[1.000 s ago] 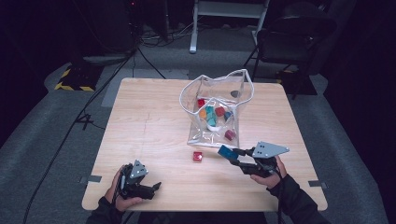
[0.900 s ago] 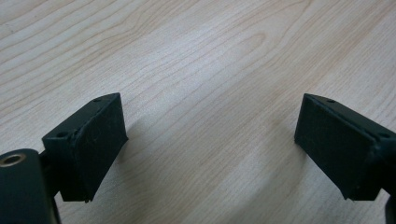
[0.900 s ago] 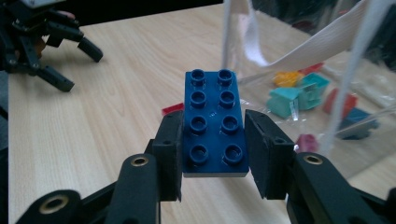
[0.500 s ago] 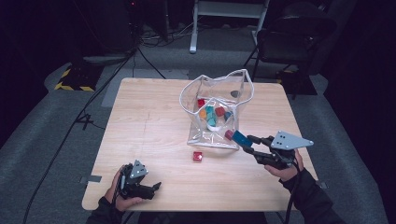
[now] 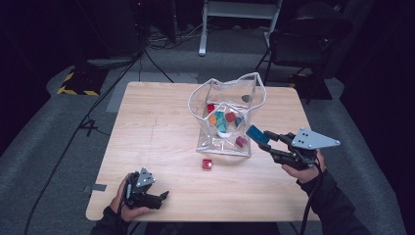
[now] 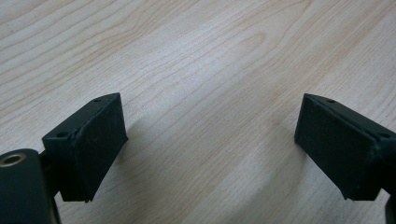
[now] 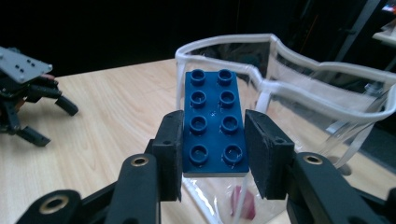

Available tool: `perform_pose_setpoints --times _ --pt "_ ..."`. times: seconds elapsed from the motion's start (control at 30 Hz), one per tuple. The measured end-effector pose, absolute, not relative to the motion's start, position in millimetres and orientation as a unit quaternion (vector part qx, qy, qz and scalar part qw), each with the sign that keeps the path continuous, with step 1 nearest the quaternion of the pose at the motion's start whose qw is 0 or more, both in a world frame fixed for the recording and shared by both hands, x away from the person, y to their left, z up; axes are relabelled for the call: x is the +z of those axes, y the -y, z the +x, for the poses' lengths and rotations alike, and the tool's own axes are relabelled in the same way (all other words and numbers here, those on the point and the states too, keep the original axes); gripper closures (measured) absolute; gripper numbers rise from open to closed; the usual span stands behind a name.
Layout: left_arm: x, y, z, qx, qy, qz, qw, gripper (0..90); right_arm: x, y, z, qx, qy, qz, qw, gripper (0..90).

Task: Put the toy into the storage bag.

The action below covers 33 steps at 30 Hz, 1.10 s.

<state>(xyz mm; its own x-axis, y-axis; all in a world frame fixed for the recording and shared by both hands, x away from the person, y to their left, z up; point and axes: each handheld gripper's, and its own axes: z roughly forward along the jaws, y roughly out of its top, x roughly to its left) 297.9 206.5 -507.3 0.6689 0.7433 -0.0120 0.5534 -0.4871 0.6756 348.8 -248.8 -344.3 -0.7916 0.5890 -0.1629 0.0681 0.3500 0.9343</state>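
Observation:
My right gripper (image 5: 264, 139) (image 7: 214, 154) is shut on a blue studded brick (image 5: 256, 134) (image 7: 213, 120), held in the air at the near right corner of a clear plastic bag (image 5: 227, 115) (image 7: 299, 98). Several coloured blocks (image 5: 224, 121) lie inside the bag. A small red block (image 5: 207, 164) rests on the table in front of the bag. At the table's near left edge my left gripper (image 5: 164, 196) (image 6: 210, 140) sits low over bare wood, jaws open with nothing between them; it also appears at the left of the right gripper view, the left gripper (image 7: 28, 107).
The wooden table (image 5: 151, 127) has free room on its left half. A dark chair (image 5: 303, 44) and a white stand (image 5: 240, 10) are behind the table, with cables on the grey floor at the left.
My right gripper has risen with the blue brick and shifted right and toward the bag's near right corner. The left gripper has stayed put.

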Motion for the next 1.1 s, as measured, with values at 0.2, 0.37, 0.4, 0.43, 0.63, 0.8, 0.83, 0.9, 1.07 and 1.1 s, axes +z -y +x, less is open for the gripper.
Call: perform_pose_setpoints --times 0.2,0.37,0.4,0.43,0.63,0.8,0.83,0.9,1.07,1.1 --pt "-507.5 -206.4 297.9 0.143 -0.382 0.85 0.334 9.3 -325.4 248.0 353.7 0.537 -0.773 0.208 0.265 59.8" --pt "-507.5 -206.4 297.9 0.143 -0.382 0.85 0.334 9.3 -310.4 243.6 363.5 0.54 -0.765 0.213 0.278 59.8" --pt "-507.3 -206.5 297.9 0.143 -0.381 0.85 0.334 9.3 -308.8 242.6 365.2 0.54 -0.765 0.214 0.279 59.8" --pt "-507.5 -206.4 297.9 0.143 -0.382 0.85 0.334 9.3 -305.2 239.8 370.0 0.539 -0.763 0.216 0.284 59.8" --pt "-507.3 -206.5 297.9 0.143 -0.381 0.85 0.333 9.3 -297.5 228.0 388.0 0.532 -0.762 0.227 0.291 59.8" --pt "-507.3 -206.6 297.9 0.142 -0.381 0.851 0.333 9.3 -296.8 215.0 404.6 0.523 -0.764 0.238 0.295 59.8" --pt "-507.3 -206.5 297.9 0.143 -0.381 0.851 0.333 9.3 -297.1 212.4 407.4 0.52 -0.765 0.24 0.295 59.8" --pt "-507.5 -206.4 297.9 0.143 -0.381 0.85 0.334 9.3 -297.9 206.5 414.7 0.515 -0.766 0.245 0.296 59.8" --pt "-507.3 -206.6 297.9 0.143 -0.381 0.851 0.333 9.3 -301.2 200.0 424.6 0.508 -0.768 0.255 0.296 59.8" --pt "-507.3 -206.5 297.9 0.143 -0.381 0.85 0.333 9.3 -302.2 198.7 426.9 0.506 -0.768 0.257 0.296 59.8"
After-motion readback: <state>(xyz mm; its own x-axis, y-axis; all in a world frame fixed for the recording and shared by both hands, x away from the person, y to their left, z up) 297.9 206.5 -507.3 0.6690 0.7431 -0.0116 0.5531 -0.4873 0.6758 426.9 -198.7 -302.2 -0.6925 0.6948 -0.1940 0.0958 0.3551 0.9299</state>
